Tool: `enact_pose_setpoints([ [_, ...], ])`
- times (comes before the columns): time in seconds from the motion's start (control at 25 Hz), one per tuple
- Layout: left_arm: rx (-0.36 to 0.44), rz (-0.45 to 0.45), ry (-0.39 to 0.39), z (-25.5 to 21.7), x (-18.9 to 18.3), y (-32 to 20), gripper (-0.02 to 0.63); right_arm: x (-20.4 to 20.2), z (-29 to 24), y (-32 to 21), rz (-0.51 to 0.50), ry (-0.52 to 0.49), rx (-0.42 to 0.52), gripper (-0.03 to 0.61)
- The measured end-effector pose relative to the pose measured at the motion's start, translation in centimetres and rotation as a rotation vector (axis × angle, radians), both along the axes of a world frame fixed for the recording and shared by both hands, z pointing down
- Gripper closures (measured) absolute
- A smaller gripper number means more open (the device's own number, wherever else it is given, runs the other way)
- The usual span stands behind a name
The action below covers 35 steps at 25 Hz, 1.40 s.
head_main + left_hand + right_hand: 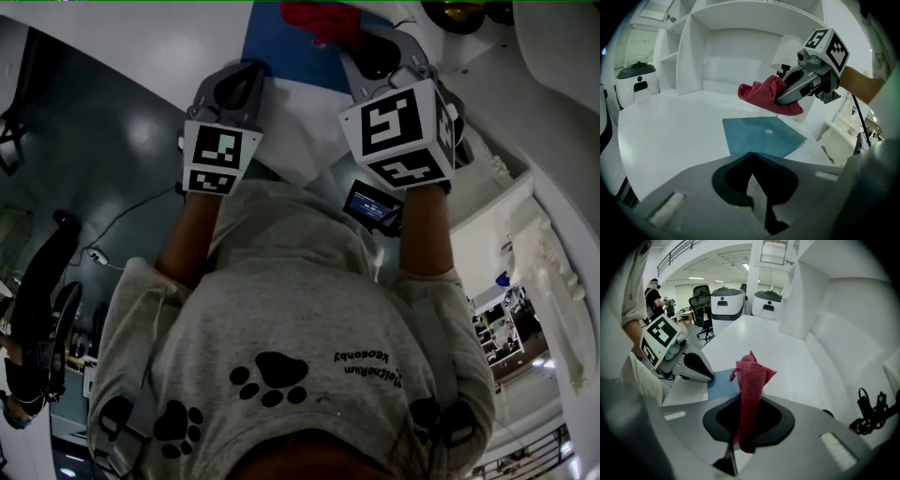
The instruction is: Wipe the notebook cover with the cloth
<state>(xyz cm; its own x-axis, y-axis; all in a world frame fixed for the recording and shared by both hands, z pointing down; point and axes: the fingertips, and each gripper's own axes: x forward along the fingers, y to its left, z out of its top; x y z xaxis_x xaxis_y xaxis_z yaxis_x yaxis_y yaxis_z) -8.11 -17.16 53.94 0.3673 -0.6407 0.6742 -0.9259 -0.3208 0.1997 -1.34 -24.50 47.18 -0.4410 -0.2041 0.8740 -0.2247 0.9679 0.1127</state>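
A blue notebook (761,136) lies flat on the white table (670,126), with a small pale speck on its cover. My right gripper (780,99) hangs above the notebook's far edge, shut on a red cloth (766,93) that droops from its jaws. In the right gripper view the cloth (750,385) stands up between that gripper's (740,437) jaws, and a corner of the notebook (723,378) shows behind it. My left gripper (752,187) is shut and holds nothing, hovering near the notebook's near edge. In the head view both grippers, left (234,80) and right (380,52), reach over the notebook (281,47).
White shelving (740,51) and a lamp (787,51) stand behind the table. A black cable (872,413) lies at the right. Two white robots (725,298) and office chairs (702,296) stand beyond the table's end, with a person (654,296) further off.
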Motion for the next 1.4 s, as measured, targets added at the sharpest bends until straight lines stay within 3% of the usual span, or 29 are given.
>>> enact_pose_setpoints([
  [0.4, 0.003, 0.001, -0.003, -0.1, 0.3, 0.0, 0.615, -6.0, 3.9, 3.6, -0.160, 0.009, -0.086, 0.534],
  [0.76, 0.008, -0.001, -0.008, -0.2, 0.1, 0.1, 0.615, -7.0, 6.4, 4.7, -0.227, 0.087, -0.115, 0.535],
  [1.08, 0.009, -0.004, -0.009, -0.2, 0.1, 0.1, 0.615, -4.6, 6.4, 4.3, -0.180, 0.083, -0.127, 0.535],
  [1.4, 0.013, -0.007, -0.015, -0.1, 0.1, 0.1, 0.615, 2.4, 6.6, 3.2, -0.047, 0.129, -0.134, 0.535],
])
